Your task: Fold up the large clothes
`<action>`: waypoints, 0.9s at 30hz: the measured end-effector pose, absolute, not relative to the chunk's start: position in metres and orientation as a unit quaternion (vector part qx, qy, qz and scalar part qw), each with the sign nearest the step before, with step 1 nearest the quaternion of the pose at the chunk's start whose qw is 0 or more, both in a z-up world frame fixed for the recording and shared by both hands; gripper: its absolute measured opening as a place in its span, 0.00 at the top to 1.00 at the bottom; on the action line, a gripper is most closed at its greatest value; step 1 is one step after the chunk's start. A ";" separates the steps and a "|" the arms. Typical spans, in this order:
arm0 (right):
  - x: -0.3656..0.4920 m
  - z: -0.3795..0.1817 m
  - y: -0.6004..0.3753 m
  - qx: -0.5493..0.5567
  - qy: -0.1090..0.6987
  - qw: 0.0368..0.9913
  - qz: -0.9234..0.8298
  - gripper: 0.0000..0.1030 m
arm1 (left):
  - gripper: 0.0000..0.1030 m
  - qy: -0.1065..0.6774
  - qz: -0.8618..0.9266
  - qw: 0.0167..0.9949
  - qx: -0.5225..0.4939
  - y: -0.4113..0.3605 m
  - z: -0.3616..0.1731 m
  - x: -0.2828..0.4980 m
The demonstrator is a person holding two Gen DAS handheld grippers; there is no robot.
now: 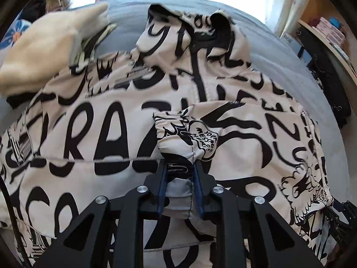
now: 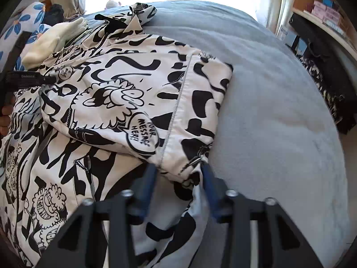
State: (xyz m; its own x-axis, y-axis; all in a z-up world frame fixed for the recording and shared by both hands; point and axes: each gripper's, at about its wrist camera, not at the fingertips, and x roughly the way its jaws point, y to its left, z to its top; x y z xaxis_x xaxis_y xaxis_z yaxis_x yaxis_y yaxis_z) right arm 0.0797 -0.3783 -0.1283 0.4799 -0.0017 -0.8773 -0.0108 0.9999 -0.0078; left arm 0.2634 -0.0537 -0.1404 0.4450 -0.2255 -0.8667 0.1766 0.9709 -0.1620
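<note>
Your left gripper (image 1: 180,167) is clenched on a bunched sleeve cuff (image 1: 180,134) of the white jacket with bold black graffiti lettering and cartoon prints (image 1: 100,120); the blue pads (image 1: 161,185) press the cloth from both sides, with grey lining showing between them. Your right gripper (image 2: 178,169) has a folded corner of the same jacket (image 2: 133,89) between its blue fingers (image 2: 209,178); the cloth touches the right finger, but you cannot tell whether the left one presses it.

The jacket lies spread on a grey blanket-covered bed (image 2: 279,111). One panel with a stitched grey seam is folded over the body, its edge running straight toward the bed's middle. The black-lined hood or collar (image 1: 214,26) stands rumpled at the far end. A cream cloth (image 1: 49,44) rests on the jacket's far left part.

To your right the blanket is bare and flat up to the bed's edge, where a wooden shelf with pink boxes (image 2: 323,11) stands. To your left, a blue-flowered pillow (image 2: 26,22) sits near the jacket.
</note>
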 end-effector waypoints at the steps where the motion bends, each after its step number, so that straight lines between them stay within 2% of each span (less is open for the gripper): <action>1: 0.077 -0.125 -0.382 0.007 0.503 0.864 0.000 0.67 | 0.82 0.503 -0.125 0.855 -0.022 -0.055 -0.135 0.262; 5: 0.071 -0.137 -0.394 0.047 0.507 0.860 -0.006 0.68 | 0.81 0.502 -0.131 0.855 -0.014 -0.060 -0.143 0.261; 8: 0.071 -0.140 -0.386 0.031 0.524 0.851 0.000 0.64 | 0.72 0.534 -0.116 0.837 -0.001 -0.060 -0.167 0.265; 10: 0.071 -0.127 -0.389 0.049 0.517 0.855 0.012 0.59 | 0.64 0.536 -0.122 0.835 -0.015 -0.053 -0.169 0.264; 11: 0.072 -0.118 -0.394 0.077 0.507 0.858 0.027 0.52 | 0.59 0.537 -0.130 0.833 -0.025 -0.048 -0.167 0.265; 12: 0.074 -0.113 -0.399 0.101 0.500 0.859 0.040 0.45 | 0.48 0.537 -0.135 0.832 -0.034 -0.045 -0.165 0.266; 13: 0.078 -0.106 -0.406 0.131 0.488 0.861 0.053 0.42 | 0.37 0.534 -0.137 0.833 -0.041 -0.041 -0.162 0.267; 15: 0.093 -0.096 -0.420 0.176 0.467 0.864 0.062 0.35 | 0.34 0.523 -0.133 0.841 -0.046 -0.036 -0.157 0.270; 21: 0.176 -0.119 -0.455 0.246 0.475 0.845 0.005 0.34 | 0.34 0.536 -0.121 0.833 -0.062 -0.036 -0.166 0.298; 23: 0.201 -0.134 -0.465 0.259 0.486 0.834 -0.018 0.34 | 0.40 0.538 -0.115 0.833 -0.059 -0.039 -0.170 0.306; 27: 0.235 -0.160 -0.479 0.264 0.505 0.820 -0.060 0.34 | 0.70 0.534 -0.121 0.835 -0.051 -0.048 -0.170 0.317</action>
State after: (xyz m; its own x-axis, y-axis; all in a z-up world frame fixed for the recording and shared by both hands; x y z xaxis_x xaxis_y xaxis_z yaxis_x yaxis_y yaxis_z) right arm 0.2347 -0.4792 -0.1602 0.4831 0.1672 -0.8594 0.3651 0.8537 0.3713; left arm 0.3166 -0.0477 -0.1703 0.4005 -0.2564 -0.8797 0.1476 0.9656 -0.2142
